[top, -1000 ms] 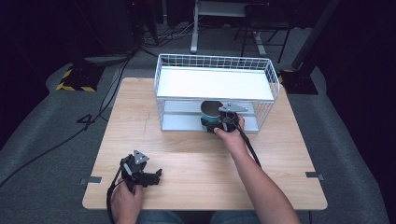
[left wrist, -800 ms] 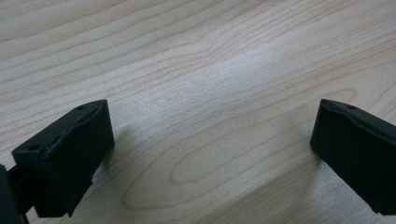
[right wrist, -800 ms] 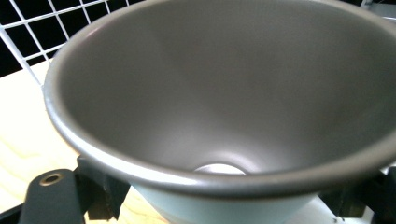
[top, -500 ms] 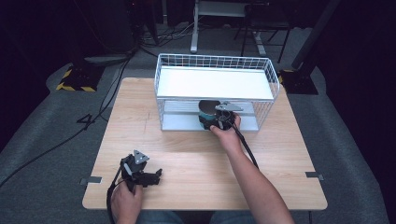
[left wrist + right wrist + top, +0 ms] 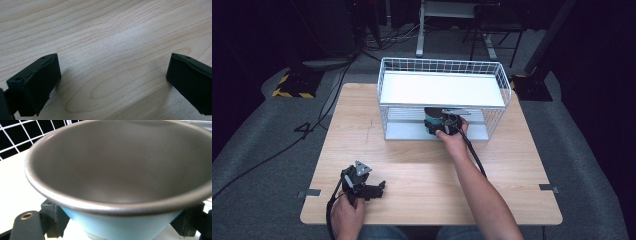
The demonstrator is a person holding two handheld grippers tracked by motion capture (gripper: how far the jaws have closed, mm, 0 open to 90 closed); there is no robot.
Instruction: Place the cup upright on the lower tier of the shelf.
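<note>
A light wooden table (image 5: 422,165) carries a white wire rack (image 5: 443,95) at its far side, a white shelf (image 5: 439,89) on top and a lower tier beneath it. Beyond the table, cables (image 5: 377,40) trail over grey floor past a yellow-and-black striped block (image 5: 292,85).

My right hand (image 5: 452,141) reaches under the shelf, which roofs over the lower tier and hides part of the bowl there. My right gripper (image 5: 447,127) pinches a bowl (image 5: 117,185), light blue outside, dark grey inside, with one jaw at each side of its base in the right gripper view. The bowl sits at the front of the lower tier, the rack's wire grid (image 5: 30,132) behind it.

My left gripper (image 5: 364,186) rests near the table's front edge, well apart from the rack, my left hand (image 5: 347,215) on it. Its jaws stand spread wide over bare wood, nothing between them.
</note>
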